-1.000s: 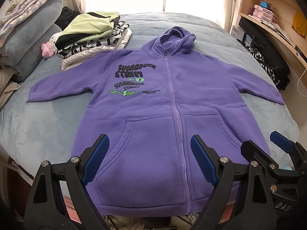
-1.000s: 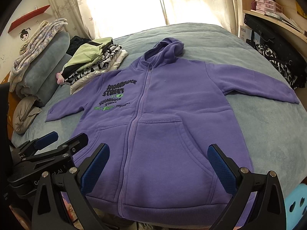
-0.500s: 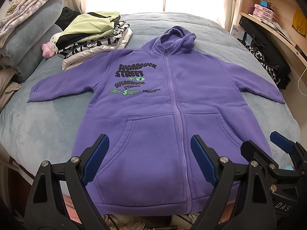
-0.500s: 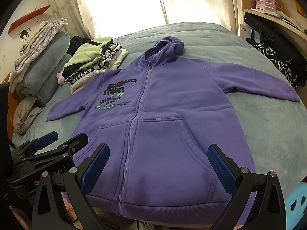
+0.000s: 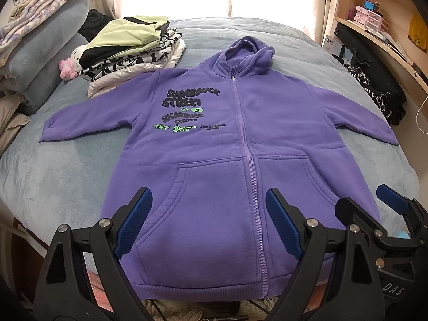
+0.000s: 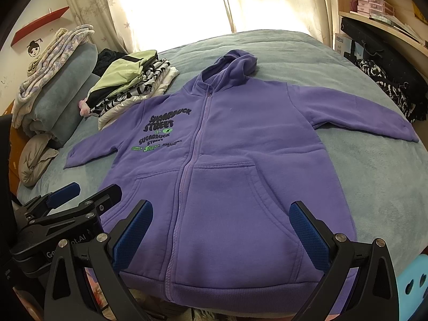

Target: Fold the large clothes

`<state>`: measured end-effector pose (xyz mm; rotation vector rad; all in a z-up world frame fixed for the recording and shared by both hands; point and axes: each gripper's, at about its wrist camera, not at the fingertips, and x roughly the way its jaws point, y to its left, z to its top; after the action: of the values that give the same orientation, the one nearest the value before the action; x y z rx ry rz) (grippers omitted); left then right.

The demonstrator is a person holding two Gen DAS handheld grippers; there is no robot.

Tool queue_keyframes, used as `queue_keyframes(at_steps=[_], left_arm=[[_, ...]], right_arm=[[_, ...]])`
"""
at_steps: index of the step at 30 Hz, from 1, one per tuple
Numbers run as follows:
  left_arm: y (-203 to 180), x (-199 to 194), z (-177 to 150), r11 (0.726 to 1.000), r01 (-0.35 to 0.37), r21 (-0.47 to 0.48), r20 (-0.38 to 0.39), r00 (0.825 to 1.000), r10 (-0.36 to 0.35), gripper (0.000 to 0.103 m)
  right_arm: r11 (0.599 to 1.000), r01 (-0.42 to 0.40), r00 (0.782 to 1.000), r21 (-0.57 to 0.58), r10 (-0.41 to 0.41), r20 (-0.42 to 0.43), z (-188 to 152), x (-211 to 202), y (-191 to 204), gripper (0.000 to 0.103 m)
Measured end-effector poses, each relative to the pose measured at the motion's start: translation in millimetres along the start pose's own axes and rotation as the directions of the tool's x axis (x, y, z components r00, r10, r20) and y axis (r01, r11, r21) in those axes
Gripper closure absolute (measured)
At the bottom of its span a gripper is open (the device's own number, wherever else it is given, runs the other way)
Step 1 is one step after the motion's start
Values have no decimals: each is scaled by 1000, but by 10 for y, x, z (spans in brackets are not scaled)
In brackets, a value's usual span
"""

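Though unfolded, hoodie (image 5: pixel 214 176) beyond open claws (image 5: pixel 208 222)

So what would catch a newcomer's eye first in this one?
A purple hoodie lies front-up, zipped, sleeves spread, on a grey-blue bed. Behind its printed-side sleeve sits a stack of folded clothes. Low in each view, the left gripper and right gripper hang over the hem, jaws open and empty.
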<state>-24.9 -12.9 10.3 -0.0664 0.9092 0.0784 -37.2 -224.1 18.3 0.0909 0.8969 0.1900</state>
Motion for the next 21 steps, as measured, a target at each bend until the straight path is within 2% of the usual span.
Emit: queue_keyframes(at_steps=[21], left_arm=[[22, 7, 5, 1000, -5, 1, 1, 1000, 5, 18]], right_arm=[[1000, -2, 1000, 3, 2, -3, 0, 5, 1, 0]])
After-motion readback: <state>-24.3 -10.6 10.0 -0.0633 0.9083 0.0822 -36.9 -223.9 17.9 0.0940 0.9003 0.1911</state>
